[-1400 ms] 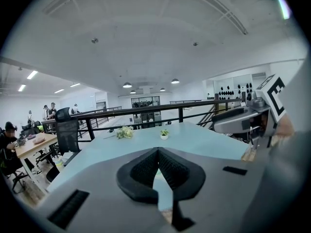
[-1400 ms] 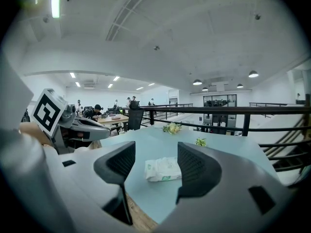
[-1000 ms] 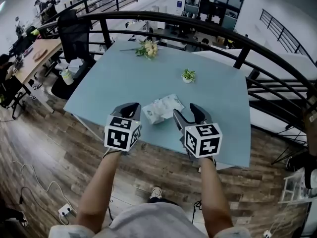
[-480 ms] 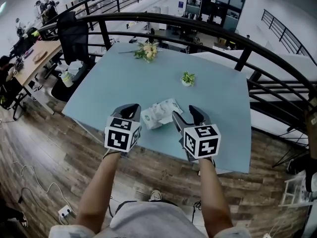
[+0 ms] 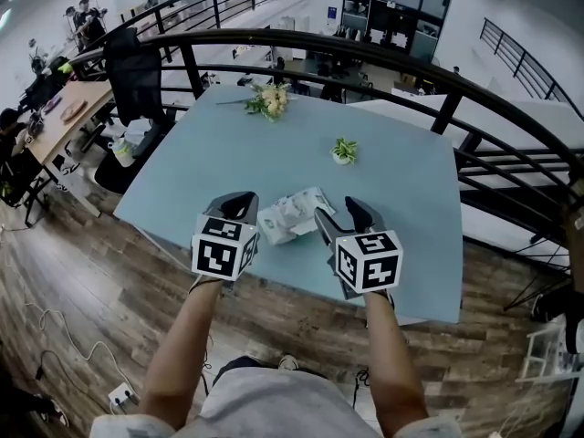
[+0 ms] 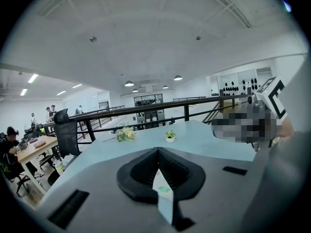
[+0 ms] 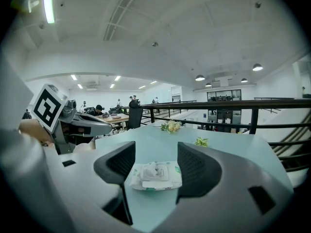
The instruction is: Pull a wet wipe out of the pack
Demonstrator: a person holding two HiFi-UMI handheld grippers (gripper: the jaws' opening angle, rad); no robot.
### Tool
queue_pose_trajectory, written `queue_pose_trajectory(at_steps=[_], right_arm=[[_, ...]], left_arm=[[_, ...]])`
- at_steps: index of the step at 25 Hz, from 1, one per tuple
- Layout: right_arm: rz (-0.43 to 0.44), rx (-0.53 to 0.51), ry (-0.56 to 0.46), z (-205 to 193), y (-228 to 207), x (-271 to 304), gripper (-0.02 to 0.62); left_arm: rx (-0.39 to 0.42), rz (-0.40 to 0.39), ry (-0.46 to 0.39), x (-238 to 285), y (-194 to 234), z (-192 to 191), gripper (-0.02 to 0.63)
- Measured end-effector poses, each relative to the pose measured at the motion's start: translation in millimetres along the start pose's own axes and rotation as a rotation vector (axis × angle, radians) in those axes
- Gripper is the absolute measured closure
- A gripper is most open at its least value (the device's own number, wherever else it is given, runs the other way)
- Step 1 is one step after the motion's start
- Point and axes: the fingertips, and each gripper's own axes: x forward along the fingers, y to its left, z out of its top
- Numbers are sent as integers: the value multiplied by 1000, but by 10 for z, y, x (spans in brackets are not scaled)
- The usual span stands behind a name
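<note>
The wet wipe pack [image 5: 290,215], white with green print and a flap on top, lies flat on the pale blue table [image 5: 228,153] near its front edge. In the right gripper view the pack [image 7: 155,175] shows in the gap between the two jaws, a little beyond them. My right gripper [image 5: 337,210] is open, just right of the pack, with nothing in it. My left gripper [image 5: 242,199] hovers just left of the pack, its black pads [image 6: 141,171] meeting at the tips; only a thin sliver shows between them.
A small potted plant [image 5: 344,150] stands mid-table and a flower bunch [image 5: 268,100] lies at the far edge. A black railing [image 5: 365,48] curves behind the table. A black office chair [image 5: 132,67] and desks with people sit at far left.
Both grippers have edged slightly forward, so the pack now sits closer between them. The right jaws stay apart and the left jaws stay together.
</note>
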Motion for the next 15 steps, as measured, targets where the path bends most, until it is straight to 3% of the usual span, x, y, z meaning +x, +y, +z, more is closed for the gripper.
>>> queue_pose_trajectory(at_steps=[15], right_arm=[[-48,12,18,-17,-29,221,341]], left_arm=[[7,-57,-4,248,127,-17,614]])
